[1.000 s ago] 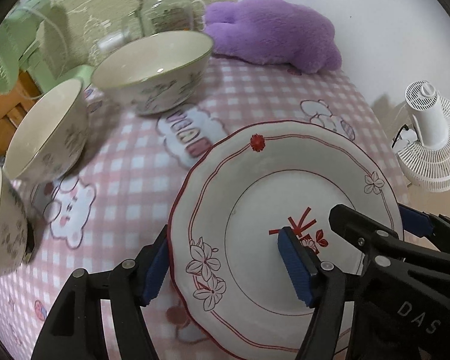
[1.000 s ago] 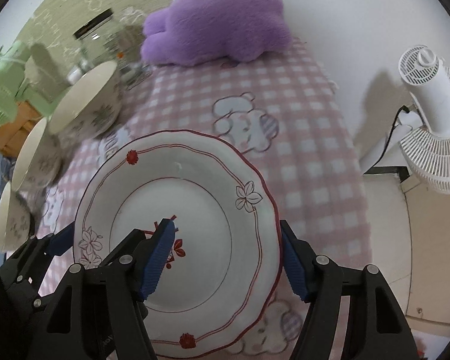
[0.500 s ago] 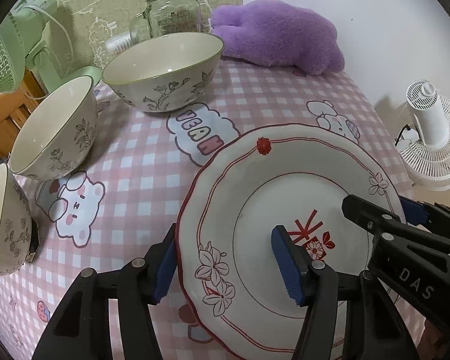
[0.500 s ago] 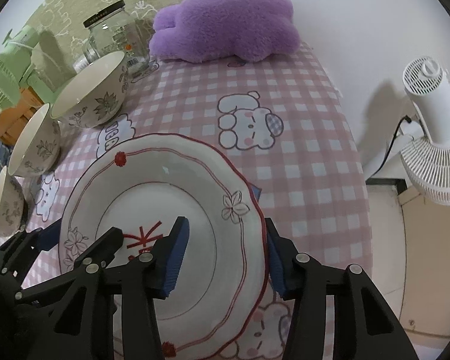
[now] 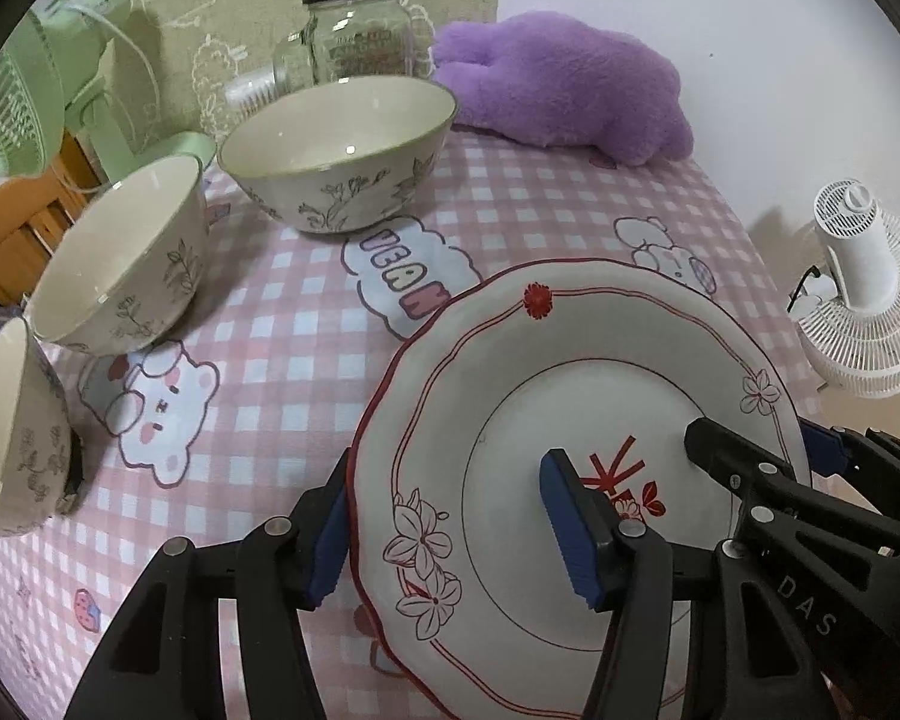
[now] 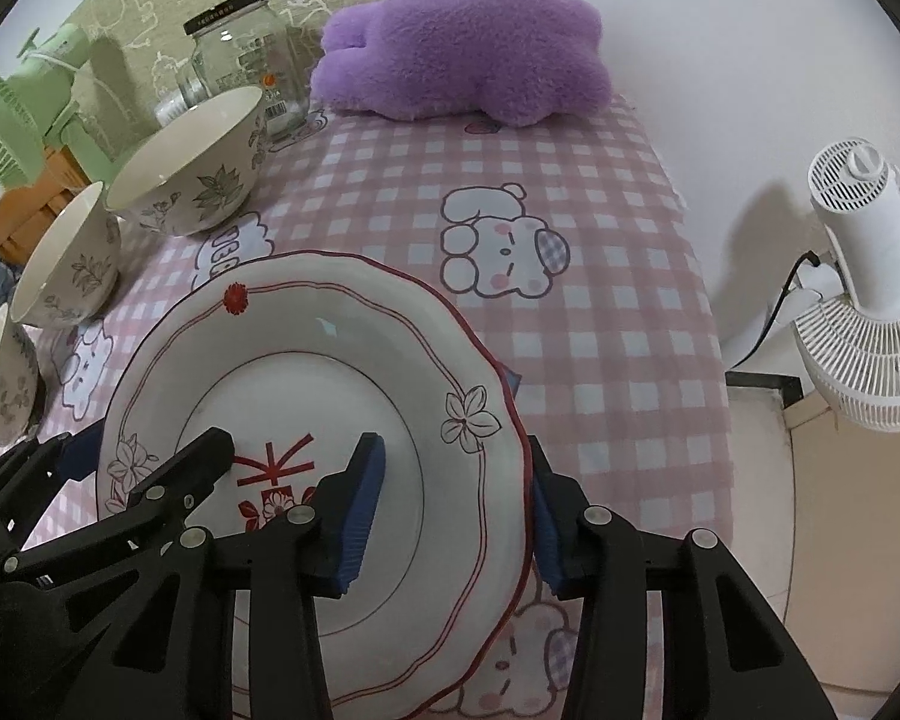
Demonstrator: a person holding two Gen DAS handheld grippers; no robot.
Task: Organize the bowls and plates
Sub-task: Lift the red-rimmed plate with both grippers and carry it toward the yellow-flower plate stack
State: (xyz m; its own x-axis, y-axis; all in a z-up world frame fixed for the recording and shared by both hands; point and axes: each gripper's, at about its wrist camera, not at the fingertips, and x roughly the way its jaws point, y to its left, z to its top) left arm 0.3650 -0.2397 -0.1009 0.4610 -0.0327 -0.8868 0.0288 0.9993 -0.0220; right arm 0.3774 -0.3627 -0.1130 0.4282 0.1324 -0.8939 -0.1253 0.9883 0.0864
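Observation:
A white plate with red rim lines and flower prints point(image 5: 570, 396) point(image 6: 306, 372) is held tilted above the pink checked tablecloth. My left gripper point(image 5: 450, 534) grips its left rim, one finger under, one on top. My right gripper point(image 6: 450, 510) grips its right rim the same way. Three cream bowls with grey leaf prints stand in a row at the left: a large one point(image 5: 339, 150) point(image 6: 192, 168), a middle one point(image 5: 120, 258) point(image 6: 66, 264) and a near one point(image 5: 12, 432) point(image 6: 0, 378).
A glass jar with a black lid point(image 5: 354, 30) point(image 6: 240, 54) and a purple plush toy point(image 5: 564, 84) point(image 6: 468, 54) sit at the table's far end. A green fan point(image 5: 24, 96) stands at the left, a white fan point(image 5: 870, 294) point(image 6: 870, 276) beyond the right table edge.
Both grippers drew back toward the near side with the plate, which has lowered slightly and tilted. The bowls have not moved.

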